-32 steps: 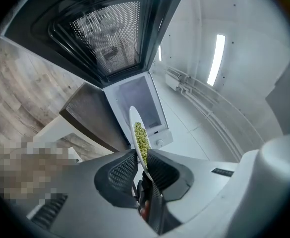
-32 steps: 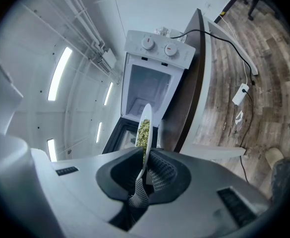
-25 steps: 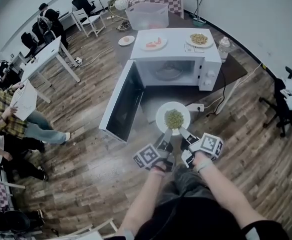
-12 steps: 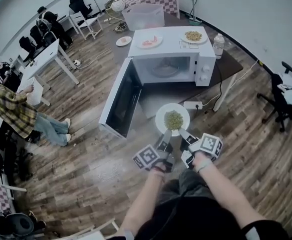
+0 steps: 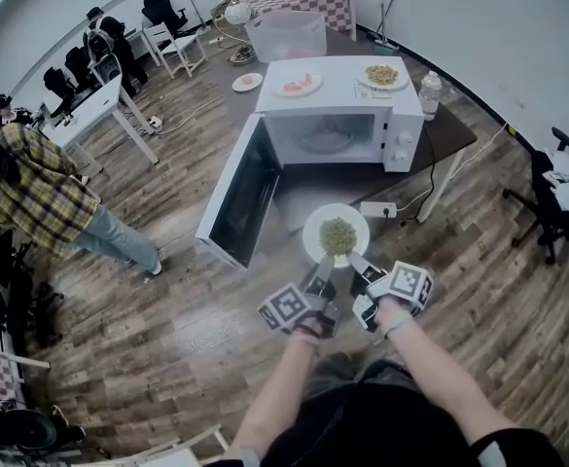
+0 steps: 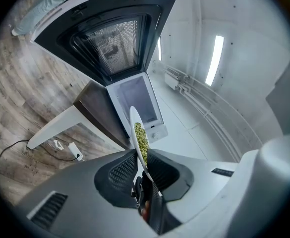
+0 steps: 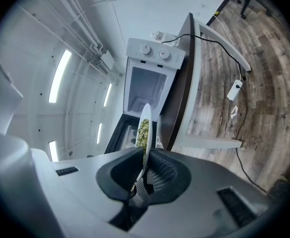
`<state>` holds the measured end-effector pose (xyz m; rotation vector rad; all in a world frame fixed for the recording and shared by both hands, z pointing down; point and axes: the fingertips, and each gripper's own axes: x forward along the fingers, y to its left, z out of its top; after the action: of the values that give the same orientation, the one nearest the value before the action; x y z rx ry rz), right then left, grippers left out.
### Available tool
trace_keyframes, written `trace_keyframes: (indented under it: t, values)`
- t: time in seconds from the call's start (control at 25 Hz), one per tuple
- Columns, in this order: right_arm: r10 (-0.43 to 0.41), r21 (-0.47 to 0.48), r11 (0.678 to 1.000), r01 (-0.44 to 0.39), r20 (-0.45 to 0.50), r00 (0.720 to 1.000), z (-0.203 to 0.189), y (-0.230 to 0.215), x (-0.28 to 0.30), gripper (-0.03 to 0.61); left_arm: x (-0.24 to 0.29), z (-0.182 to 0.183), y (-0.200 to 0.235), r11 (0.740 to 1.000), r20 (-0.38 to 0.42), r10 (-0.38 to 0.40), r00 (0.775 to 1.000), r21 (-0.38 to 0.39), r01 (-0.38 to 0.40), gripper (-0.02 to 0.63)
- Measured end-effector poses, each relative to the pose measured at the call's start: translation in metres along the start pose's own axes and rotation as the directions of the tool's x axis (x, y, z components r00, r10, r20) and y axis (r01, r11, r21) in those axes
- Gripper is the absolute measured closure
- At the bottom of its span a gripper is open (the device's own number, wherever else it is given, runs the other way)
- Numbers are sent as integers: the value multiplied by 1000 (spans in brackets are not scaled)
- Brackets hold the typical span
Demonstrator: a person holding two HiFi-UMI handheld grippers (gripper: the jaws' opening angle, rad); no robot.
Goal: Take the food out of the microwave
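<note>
Head view: round white plate (image 5: 314,237)

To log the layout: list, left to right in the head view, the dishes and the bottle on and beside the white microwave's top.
small white plate with reddish bits → white plate of red slices → white plate of yellowish food → clear plastic bottle

Your right gripper (image 7: 144,165) pinches the rim of the white plate (image 7: 146,112), seen edge-on, with green food (image 7: 143,132); the open microwave (image 7: 147,90) stands behind on the table (image 7: 185,78).
</note>
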<state>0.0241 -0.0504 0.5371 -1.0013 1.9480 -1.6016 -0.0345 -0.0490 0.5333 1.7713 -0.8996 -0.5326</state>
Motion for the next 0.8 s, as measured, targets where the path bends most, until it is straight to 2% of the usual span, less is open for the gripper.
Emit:
trace_keyframes:
  t: [0.36, 0.68, 0.8]
  values:
    - [-1, -5, 1000, 0, -35, 999, -10, 1, -13, 551, -15, -12, -3, 1000, 29, 17, 999, -7, -17, 563]
    - [9, 5, 1000, -9, -60, 998, -24, -1, -43, 552, -35, -38, -11, 999, 43, 43, 998, -2, -43, 563]
    - [16, 9, 1000, -15, -66, 998, -29, -2, -54, 552, -41, -50, -14, 999, 49, 38, 998, -22, -37, 563]
